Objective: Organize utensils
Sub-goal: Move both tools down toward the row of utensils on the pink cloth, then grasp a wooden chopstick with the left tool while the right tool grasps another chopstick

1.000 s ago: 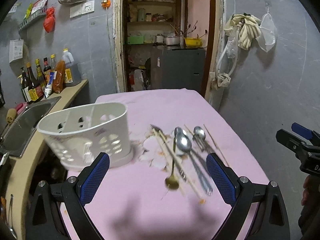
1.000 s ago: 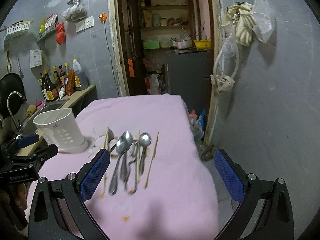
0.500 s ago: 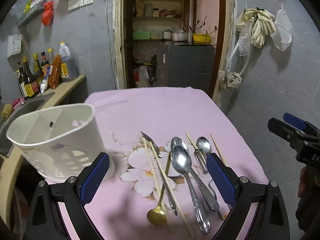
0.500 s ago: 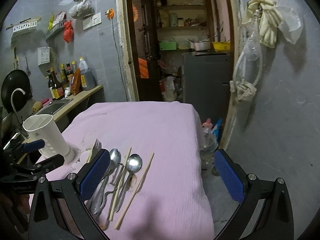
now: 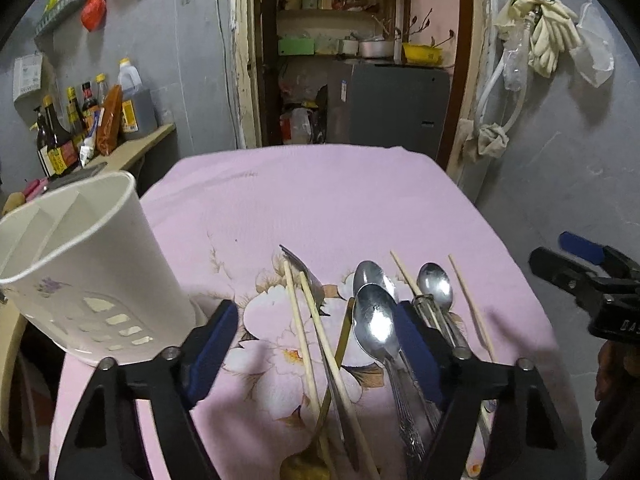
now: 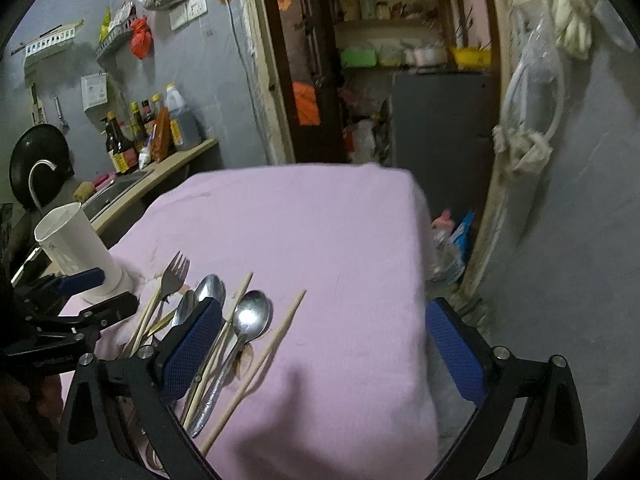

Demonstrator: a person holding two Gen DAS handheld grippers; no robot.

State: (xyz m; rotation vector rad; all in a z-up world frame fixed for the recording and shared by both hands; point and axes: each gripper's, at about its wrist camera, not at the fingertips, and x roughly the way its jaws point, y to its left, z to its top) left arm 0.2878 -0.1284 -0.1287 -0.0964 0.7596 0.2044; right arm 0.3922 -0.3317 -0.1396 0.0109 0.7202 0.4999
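Pink cloth with a pale flower print covers the desk point(image 5: 320, 200), which carries everything. White slotted utensil holder point(image 5: 80, 276) stands upright at the desk's left edge, with nothing visible inside its dividers. Left tool point(image 5: 316, 344) hangs over the near part of the desk, its jaws apart and just lately closing a little, with the wooden chopsticks point(image 5: 304, 344), a fork and a gold spoon point(image 5: 340, 344) lying between its blue pads, untouched. Right tool point(image 6: 320, 344) is open too, jaws lately narrowing slightly, over bare cloth toward the desk's right edge, with a steel spoon point(image 6: 250, 320) and a single chopstick point(image 6: 264, 360) lying just inside its left pad. Two more steel spoons point(image 5: 374, 316) rest beside the chopsticks.
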